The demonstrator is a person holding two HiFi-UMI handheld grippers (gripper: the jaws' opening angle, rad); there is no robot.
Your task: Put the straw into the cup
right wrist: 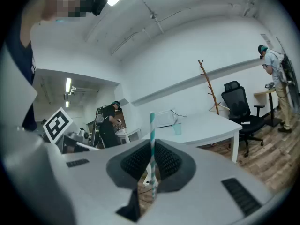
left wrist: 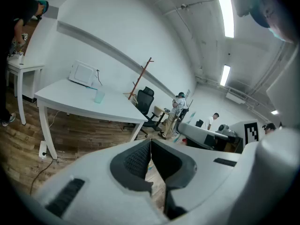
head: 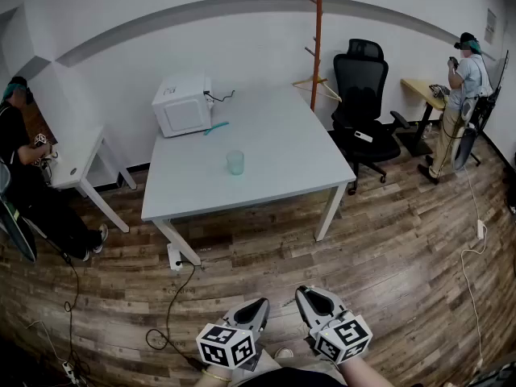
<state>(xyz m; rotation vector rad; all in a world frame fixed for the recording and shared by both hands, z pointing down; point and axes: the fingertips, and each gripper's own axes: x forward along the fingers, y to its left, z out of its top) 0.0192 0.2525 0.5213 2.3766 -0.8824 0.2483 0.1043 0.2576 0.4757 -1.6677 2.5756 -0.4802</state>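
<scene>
A clear, teal-tinted cup [head: 235, 162] stands upright near the middle of the white table [head: 282, 164], far ahead of both grippers. It is also in the left gripper view [left wrist: 99, 96] and the right gripper view [right wrist: 177, 129]. A teal-and-white striped straw [right wrist: 152, 125] stands upright between the jaws of my right gripper [right wrist: 152, 143], which is shut on it. My left gripper [left wrist: 150, 142] has its jaws together with nothing between them. In the head view both grippers hang low over the wooden floor, left [head: 260, 305] and right [head: 310, 295], well short of the table.
A white microwave [head: 183, 105] sits at the table's far left with a teal item [head: 216, 126] beside it. A black office chair [head: 361, 107] and a wooden coat stand [head: 318, 39] stand to the right. People work at side desks left [head: 16, 147] and right [head: 461, 95]. Cables [head: 173, 297] lie on the floor.
</scene>
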